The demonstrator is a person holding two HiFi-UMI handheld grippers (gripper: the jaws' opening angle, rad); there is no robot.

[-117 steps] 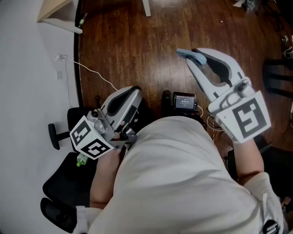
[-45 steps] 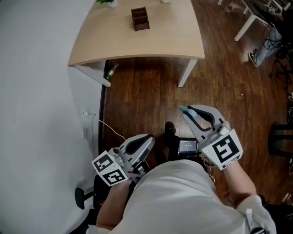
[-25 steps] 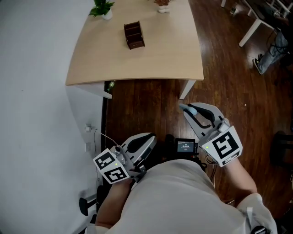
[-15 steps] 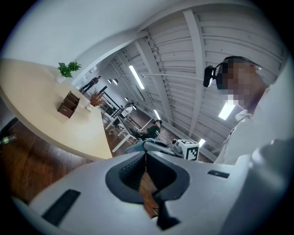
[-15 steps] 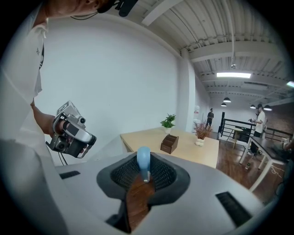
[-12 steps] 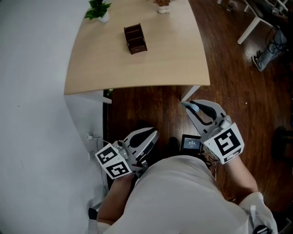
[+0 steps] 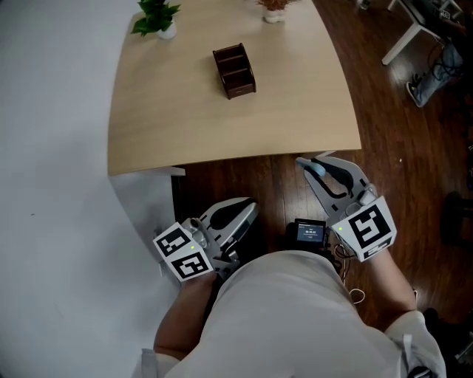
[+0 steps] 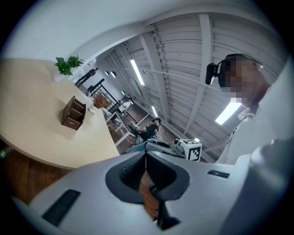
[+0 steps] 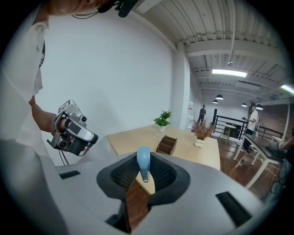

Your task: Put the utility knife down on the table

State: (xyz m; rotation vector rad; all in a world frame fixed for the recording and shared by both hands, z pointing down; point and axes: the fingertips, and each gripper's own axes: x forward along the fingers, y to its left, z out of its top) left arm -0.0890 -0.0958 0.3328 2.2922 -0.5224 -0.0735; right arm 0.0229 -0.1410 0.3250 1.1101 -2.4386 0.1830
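Note:
The utility knife point(image 7: 316, 173) shows as a light blue handle pinched between the tips of my right gripper point(image 7: 313, 164), which is shut on it. In the right gripper view the knife point(image 9: 143, 166) stands upright between the dark pads. That gripper hangs over the wooden floor just short of the near edge of the pale wooden table point(image 7: 295, 111), towards its right corner. My left gripper point(image 7: 250, 209) is lower left, over the floor, jaws together and nothing in them. In its own view the left gripper point(image 8: 145, 157) points at the table point(image 8: 32, 128).
On the table stand a dark wooden organiser box point(image 7: 234, 71), a small potted plant point(image 7: 154, 16) and a vase of dried stems point(image 9: 200, 132). A white wall point(image 7: 52, 184) runs along the left. A small screen device point(image 7: 310, 232) sits at the person's waist. White tables point(image 7: 414, 29) stand far right.
Both grippers and the person have moved towards the table, whose near edge now lies just ahead of the right gripper's tips. The grip on the knife is unchanged.

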